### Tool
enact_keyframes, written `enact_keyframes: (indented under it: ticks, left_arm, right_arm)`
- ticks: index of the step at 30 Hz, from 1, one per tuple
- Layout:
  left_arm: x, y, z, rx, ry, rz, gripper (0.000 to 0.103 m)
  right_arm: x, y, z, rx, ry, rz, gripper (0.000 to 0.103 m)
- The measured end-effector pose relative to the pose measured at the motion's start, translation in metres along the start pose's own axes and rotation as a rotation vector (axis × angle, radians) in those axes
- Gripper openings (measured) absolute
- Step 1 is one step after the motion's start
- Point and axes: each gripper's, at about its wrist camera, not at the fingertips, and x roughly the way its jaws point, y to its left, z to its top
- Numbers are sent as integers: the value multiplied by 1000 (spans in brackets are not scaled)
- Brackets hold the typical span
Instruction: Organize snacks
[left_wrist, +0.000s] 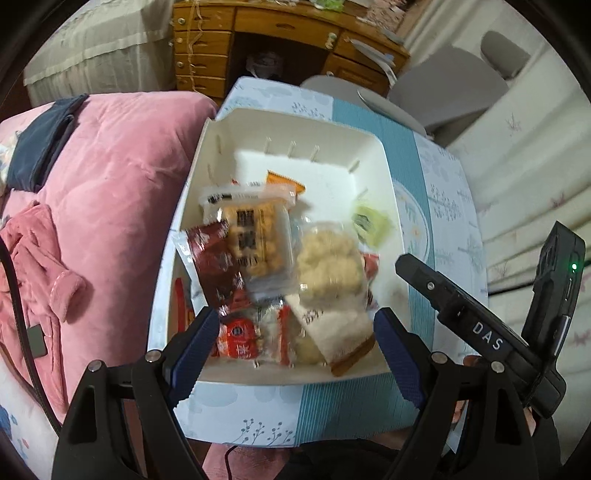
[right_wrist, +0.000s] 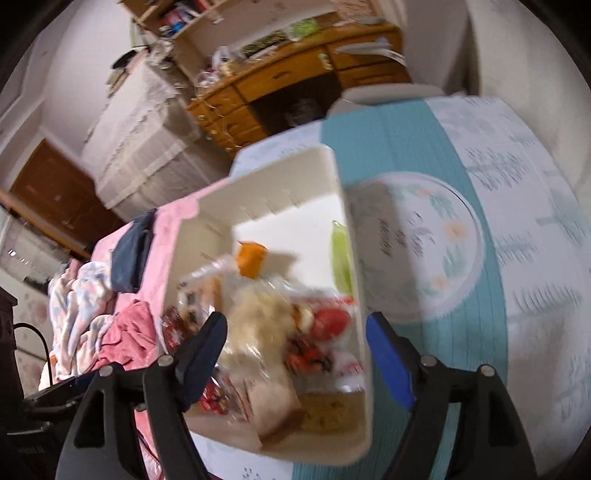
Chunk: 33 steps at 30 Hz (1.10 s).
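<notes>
A white bin (left_wrist: 373, 147) sits on a blue and white patterned table and holds several snack packets: a clear pack of puffed snacks (left_wrist: 328, 262), a tan biscuit pack (left_wrist: 255, 240), a dark red packet (left_wrist: 214, 262), an orange packet (left_wrist: 284, 181) and a green packet (left_wrist: 369, 221). My left gripper (left_wrist: 291, 347) is open and empty above the bin's near edge. My right gripper (right_wrist: 295, 354) is open and empty above the bin (right_wrist: 280, 173); its body (left_wrist: 480, 321) shows in the left wrist view. The right view is blurred.
A pink quilt (left_wrist: 122, 177) with clothes lies left of the table. A wooden desk (left_wrist: 273, 29) stands behind. A white chair (left_wrist: 443, 81) is at the far right. The tablecloth (right_wrist: 461, 236) extends right of the bin.
</notes>
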Motion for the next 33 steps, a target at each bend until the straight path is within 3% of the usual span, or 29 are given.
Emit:
enact_keyframes:
  ticks: [7, 14, 22, 25, 33]
  left_arm:
    - [11, -23, -16, 64, 37, -26, 85]
    - [9, -61, -36, 102, 20, -18, 85]
    - [-10, -112, -63, 73, -18, 8, 85]
    - [-20, -132, -74, 82, -41, 53, 85]
    - [-60, -178, -96, 118, -134, 91, 85]
  right_arm:
    - [-21, -29, -41, 72, 33, -119, 87]
    - [-57, -64, -69, 117, 61, -135, 87]
    - [-112, -90, -71, 71, 102, -140, 87]
    - [-132, -94, -68, 25, 95, -146, 87]
    - [-194, -99, -60, -32, 55, -99, 87]
